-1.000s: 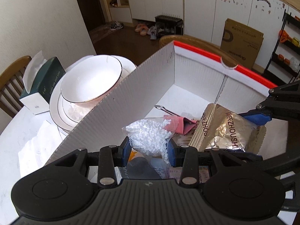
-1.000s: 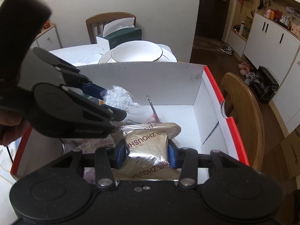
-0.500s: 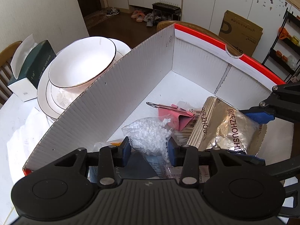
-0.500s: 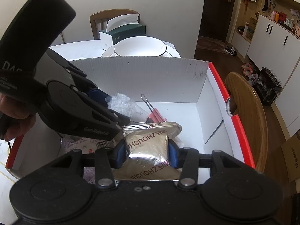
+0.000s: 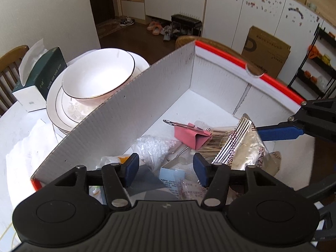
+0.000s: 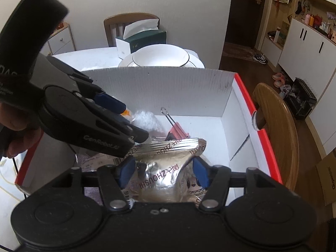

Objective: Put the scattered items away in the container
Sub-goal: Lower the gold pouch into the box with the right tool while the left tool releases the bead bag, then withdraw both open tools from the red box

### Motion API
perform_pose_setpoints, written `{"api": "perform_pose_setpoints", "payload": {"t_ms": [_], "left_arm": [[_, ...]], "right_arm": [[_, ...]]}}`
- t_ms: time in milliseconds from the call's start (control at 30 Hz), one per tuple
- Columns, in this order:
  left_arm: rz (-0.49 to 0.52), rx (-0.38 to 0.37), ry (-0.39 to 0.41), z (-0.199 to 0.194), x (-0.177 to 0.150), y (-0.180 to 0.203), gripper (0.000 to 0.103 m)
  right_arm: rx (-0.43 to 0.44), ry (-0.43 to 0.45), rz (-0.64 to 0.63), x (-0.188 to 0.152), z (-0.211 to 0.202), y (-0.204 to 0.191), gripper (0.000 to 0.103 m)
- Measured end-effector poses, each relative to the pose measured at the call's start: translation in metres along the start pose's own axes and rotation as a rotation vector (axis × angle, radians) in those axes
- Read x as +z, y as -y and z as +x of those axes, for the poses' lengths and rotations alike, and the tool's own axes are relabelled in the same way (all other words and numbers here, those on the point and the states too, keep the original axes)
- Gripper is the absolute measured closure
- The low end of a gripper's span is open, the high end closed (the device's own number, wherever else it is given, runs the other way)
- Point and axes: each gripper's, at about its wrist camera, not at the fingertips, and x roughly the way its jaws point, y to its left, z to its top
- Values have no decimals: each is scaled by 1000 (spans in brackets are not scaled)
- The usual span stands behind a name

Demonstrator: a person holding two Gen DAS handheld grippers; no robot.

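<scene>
Container (image 5: 134, 105) wall hides plates; left gripper (image 5: 166, 168) & right gripper (image 6: 163, 171) fingers opening, foil packet (image 6: 161, 168) between.

A white red-rimmed box (image 5: 130, 113) holds a foil packet (image 6: 166, 168), pink clip (image 5: 194, 136), bead bag (image 5: 153, 147) and toothpicks (image 5: 218, 138), all lying loose.

In the box (image 5: 130, 113), the binder clip (image 5: 194, 135) lies at centre, the bead bag (image 5: 153, 149) at its 8 o'clock, the foil packet (image 5: 245, 147) at 3 o'clock (overlapping sticks). Stacked bowls (image 5: 96, 79) sit outside on the worktop (image 5: 19, 138), at the box's 10 o'clock.
</scene>
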Motion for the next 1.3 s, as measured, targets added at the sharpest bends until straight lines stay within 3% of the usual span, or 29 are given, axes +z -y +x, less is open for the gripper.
{"api": "perform_pose_setpoints", "payload": {"t_ms": [800, 933, 1033, 1300], "left_arm": [[-65, -26, 257, -104, -47, -4, 47], [-74, -36, 275, -119, -58, -3, 47], [-77, -42, 293, -130, -67, 0, 38], [-99, -40, 312, -150, -88, 0, 30]], "right_arm": [[-27, 100, 56, -5, -56, -25, 39], [-38, 127, 36, -11, -65, -37, 30], [-42, 142, 29, -15, -71, -47, 28], [-43, 180, 50, -22, -84, -61, 20]]}}
